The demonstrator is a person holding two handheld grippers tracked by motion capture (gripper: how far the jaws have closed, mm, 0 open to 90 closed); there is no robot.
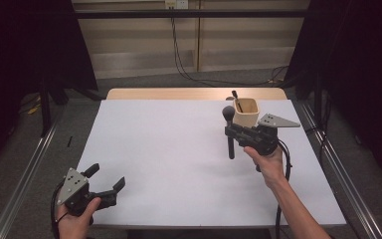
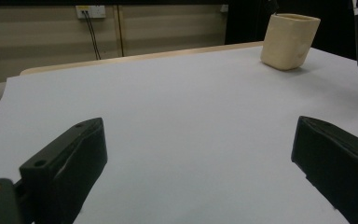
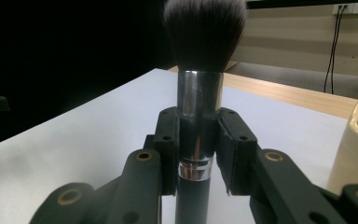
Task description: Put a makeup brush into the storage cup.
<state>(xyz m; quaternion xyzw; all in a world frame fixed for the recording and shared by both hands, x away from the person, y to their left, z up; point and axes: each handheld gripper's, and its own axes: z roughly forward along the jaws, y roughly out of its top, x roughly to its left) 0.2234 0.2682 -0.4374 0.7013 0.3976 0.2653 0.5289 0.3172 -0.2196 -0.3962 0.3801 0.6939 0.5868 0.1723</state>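
While the right tool (image 1: 232, 130) clamps the light, stiff black-handled makeup brush (image 3: 199, 93) at its slick chrome ferrule, upright beside the cream cup (image 1: 246, 111), the left tool (image 1: 105, 178) gapes empty.

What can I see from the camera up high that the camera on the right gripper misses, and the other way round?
The high view alone takes in both hands, the open left gripper at the table's near corner, and a dark stick standing in the cream cup. The right gripper view alone shows the brush up close: pale-tipped bristles, a shiny metal collar, jaws pressed on both its sides. Both show the right gripper holding that brush upright, the cup beside it, and the white table.
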